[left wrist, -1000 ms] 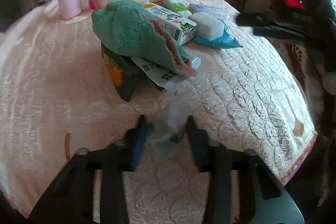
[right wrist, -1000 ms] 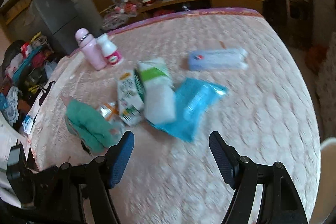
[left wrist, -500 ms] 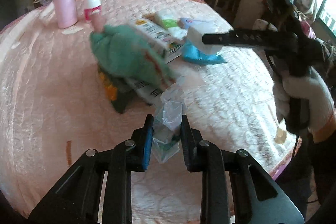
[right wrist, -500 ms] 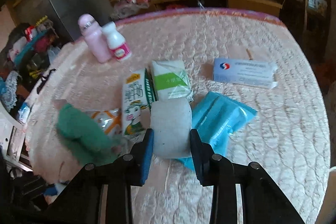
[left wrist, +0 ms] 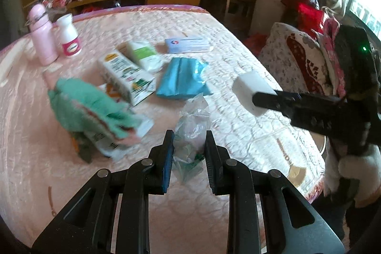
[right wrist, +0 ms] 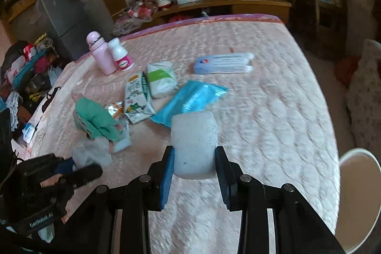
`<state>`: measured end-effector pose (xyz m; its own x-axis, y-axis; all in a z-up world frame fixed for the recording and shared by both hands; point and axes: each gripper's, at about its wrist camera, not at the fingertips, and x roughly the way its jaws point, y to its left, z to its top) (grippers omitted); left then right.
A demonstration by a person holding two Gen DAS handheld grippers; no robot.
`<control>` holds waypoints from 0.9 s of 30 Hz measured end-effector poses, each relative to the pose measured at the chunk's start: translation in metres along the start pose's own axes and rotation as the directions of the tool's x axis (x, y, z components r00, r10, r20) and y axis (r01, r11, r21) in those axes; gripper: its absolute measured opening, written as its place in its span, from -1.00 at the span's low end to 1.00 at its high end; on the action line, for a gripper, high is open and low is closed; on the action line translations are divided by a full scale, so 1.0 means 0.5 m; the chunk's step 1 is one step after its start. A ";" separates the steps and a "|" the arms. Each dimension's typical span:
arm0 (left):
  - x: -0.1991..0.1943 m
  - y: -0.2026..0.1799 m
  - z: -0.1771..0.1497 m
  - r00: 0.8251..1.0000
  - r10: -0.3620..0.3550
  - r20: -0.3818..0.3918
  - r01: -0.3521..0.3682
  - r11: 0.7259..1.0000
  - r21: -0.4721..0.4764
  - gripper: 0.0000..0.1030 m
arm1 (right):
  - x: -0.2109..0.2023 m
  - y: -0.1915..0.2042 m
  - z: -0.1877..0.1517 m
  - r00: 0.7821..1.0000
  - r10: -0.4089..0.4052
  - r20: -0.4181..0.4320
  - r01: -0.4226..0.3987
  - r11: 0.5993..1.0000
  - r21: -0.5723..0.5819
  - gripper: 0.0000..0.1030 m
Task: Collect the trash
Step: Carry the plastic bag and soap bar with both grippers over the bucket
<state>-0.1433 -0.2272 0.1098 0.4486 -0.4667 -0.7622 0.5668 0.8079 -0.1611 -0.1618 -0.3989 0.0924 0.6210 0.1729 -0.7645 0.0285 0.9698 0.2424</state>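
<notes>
My left gripper (left wrist: pixel 189 146) is shut on a crumpled clear plastic bag (left wrist: pixel 191 127), held a little above the pink quilted table (left wrist: pixel 238 125). My right gripper (right wrist: pixel 194 161) is shut on a white foam block (right wrist: pixel 194 142), lifted off the table; from the left wrist view that block (left wrist: pixel 250 89) hangs at the right, above the table's edge. On the table lie a green cloth (left wrist: pixel 90 106), a green-and-white carton (left wrist: pixel 126 75), a white-and-green pack (left wrist: pixel 142 55), a blue wrapper (left wrist: pixel 182 79) and a pale blue box (left wrist: pixel 188 44).
A pink bottle (left wrist: pixel 41 35) and a white bottle (left wrist: pixel 69 36) stand at the table's far left. A white bucket rim (right wrist: pixel 359 196) shows at the right of the table. A cushioned chair (left wrist: pixel 293 56) and wooden shelves stand beyond the table.
The right gripper closed on the white foam block and lifted it off the blue wrapper, back toward the table's edge. The left gripper tightened on the plastic bag and rose with it.
</notes>
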 end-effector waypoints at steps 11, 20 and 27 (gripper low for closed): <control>0.027 -0.093 0.034 1.000 -0.022 0.001 0.022 0.998 0.060 -0.57 | -0.092 -0.099 -0.053 0.997 -0.057 0.042 0.053 0.994 0.099 -0.36; 0.049 -0.174 0.060 0.999 -0.045 0.014 0.043 0.992 0.119 -0.57 | -0.140 -0.168 -0.080 0.991 -0.117 0.058 0.106 0.980 0.166 -0.36; 0.075 -0.244 0.074 0.997 -0.076 0.007 0.074 0.983 0.167 -0.57 | -0.178 -0.226 -0.106 0.985 -0.164 0.061 0.147 0.965 0.216 -0.36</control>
<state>-0.1700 -0.3564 0.1241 0.4091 -0.5290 -0.7435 0.7057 0.6999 -0.1097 -0.2616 -0.5146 0.1013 0.6549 0.0006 -0.7557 0.2883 0.9242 0.2506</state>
